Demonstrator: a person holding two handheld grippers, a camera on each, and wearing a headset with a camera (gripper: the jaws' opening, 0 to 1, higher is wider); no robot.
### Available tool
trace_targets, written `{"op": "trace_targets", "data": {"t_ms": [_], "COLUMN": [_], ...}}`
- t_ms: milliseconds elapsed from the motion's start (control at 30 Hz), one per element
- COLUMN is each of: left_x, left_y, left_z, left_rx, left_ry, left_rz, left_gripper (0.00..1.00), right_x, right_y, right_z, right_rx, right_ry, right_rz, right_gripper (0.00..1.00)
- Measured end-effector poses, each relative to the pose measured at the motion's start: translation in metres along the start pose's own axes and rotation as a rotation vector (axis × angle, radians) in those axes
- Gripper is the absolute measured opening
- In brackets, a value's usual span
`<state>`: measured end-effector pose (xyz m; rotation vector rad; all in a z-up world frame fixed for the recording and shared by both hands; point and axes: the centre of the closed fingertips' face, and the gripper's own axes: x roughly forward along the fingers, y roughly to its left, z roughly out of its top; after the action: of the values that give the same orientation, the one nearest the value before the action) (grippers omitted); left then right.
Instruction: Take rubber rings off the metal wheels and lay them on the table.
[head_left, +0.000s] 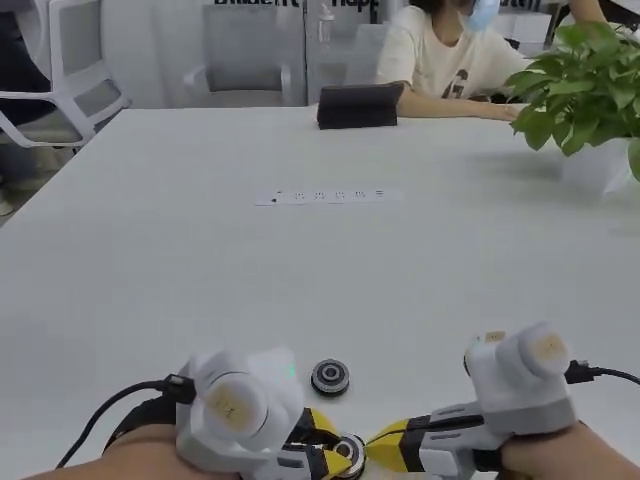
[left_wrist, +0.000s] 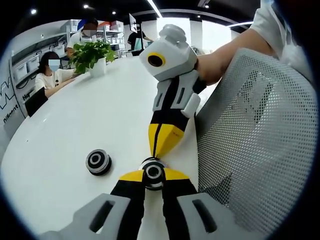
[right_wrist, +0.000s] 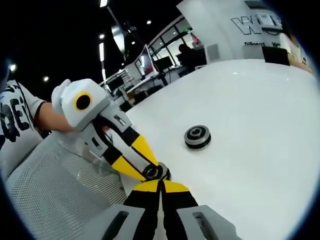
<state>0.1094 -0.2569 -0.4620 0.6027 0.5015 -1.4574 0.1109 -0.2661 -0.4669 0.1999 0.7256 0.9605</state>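
A small metal wheel with a black rubber ring is held just above the white table's near edge. My left gripper is shut on this wheel, one yellow jaw on each side. My right gripper comes in from the right with its jaws pressed together, tips at the wheel's rim. The frames do not show whether its tips pinch the ring. A second wheel with its black ring lies flat on the table just beyond, also seen as a wheel and a wheel.
A white power strip lies mid-table. At the far side sit a black pouch, a person and a potted plant. A grey mesh chair is close behind the grippers. Open tabletop spreads around the loose wheel.
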Motion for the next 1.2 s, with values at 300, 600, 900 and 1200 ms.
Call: {"op": "trace_targets", "data": {"t_ms": [300, 600, 900, 1200], "left_x": [0.0, 0.001, 0.001, 0.001], "left_y": [0.001, 0.002, 0.001, 0.0], "left_z": [0.0, 0.0, 0.0, 0.0], "left_rx": [0.0, 0.003, 0.006, 0.008], "left_ry": [0.01, 0.019, 0.023, 0.022], "left_rz": [0.008, 0.009, 0.009, 0.006], "left_gripper": [0.07, 0.07, 0.06, 0.06], "right_x": [0.001, 0.002, 0.002, 0.004], "right_y": [0.001, 0.004, 0.007, 0.013], "right_z": [0.002, 0.004, 0.004, 0.004], "right_rx": [0.003, -0.011, -0.011, -0.015], "right_ry": [-0.004, -0.007, -0.012, -0.01], "right_rz": [-0.003, 0.008, 0.022, 0.041], "right_gripper": [0.0, 0.0, 0.0, 0.0]}}
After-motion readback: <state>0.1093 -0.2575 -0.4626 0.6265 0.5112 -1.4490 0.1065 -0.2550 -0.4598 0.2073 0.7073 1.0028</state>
